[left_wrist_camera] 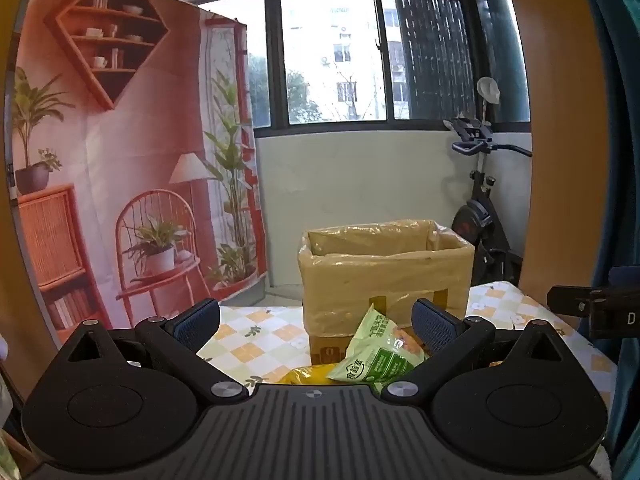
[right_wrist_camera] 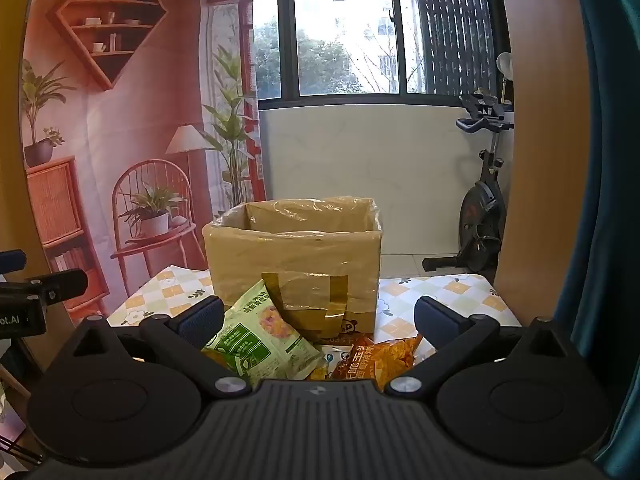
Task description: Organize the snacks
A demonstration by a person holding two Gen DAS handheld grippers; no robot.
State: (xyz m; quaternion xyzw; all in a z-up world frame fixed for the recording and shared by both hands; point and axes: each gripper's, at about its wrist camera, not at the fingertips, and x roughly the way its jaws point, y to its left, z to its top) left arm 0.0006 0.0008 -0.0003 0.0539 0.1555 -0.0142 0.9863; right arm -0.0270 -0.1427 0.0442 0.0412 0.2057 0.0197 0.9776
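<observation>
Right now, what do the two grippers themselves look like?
Both match: the left gripper and right gripper have matte black ribbed bodies, round black discs on each side, silver pivot bolts, angled black link arms, and jaws faced with dark blue textured pads. No cables or sleeves show.

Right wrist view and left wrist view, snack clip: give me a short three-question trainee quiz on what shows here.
1. True or false: the cardboard box is lined with clear plastic and open at the top.
2. Which snack lies nearest the box front in the right wrist view? A) green snack bag B) orange snack bag C) a red can
3. Fill in: both the left gripper and the right gripper are ____, holding nothing.

Key: 1 true; 2 A; 3 open
</observation>
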